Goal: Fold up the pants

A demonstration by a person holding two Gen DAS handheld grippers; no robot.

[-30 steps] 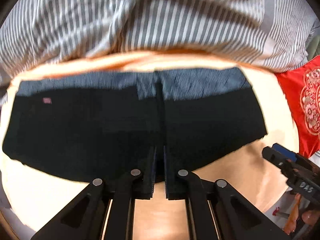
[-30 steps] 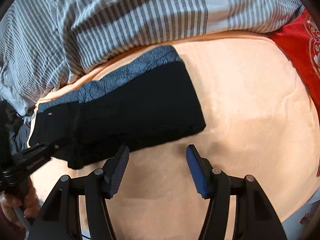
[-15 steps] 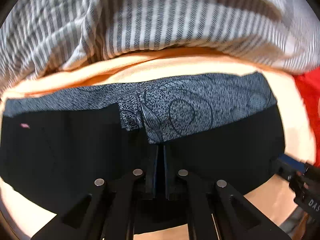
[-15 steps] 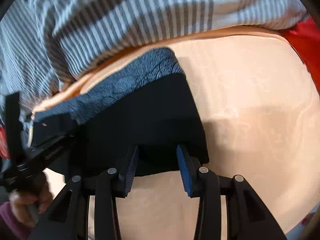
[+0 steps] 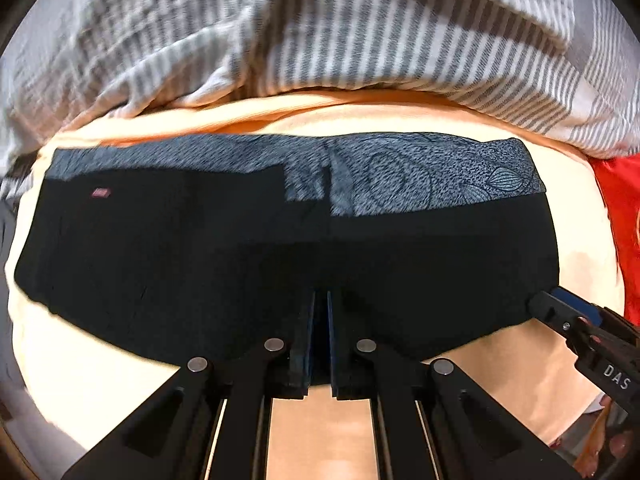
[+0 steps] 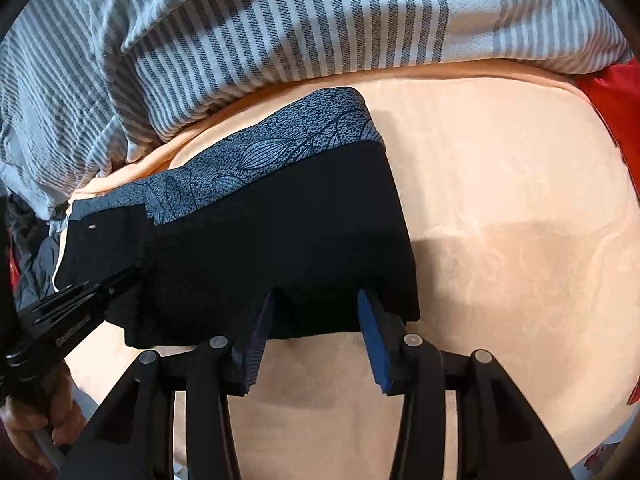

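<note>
Two handheld black grippers work on a pair of folded black pants with a grey-blue leaf-patterned waistband (image 5: 280, 248), which lies flat on a peach-coloured fleece blanket (image 6: 520, 220). The left gripper (image 5: 321, 320) points down over the near hem at the middle of the garment, its fingers drawn together with dark cloth between them, so it is pinching the pants. The right gripper (image 6: 316, 320) stands at the garment's right end; its blue-padded fingers (image 6: 372, 328) are parting slightly, half wide, straddling the near hem close to the right corner with the fabric edge between them, pads not pressing. The waistband runs along the far edge, just short of a rumpled grey-and-white striped duvet (image 6: 300, 28) that closes off the far side. A red cushion (image 5: 618, 208) bounds the blanket on the right. To the right of the pants and nearer the cameras the blanket lies bare
</note>
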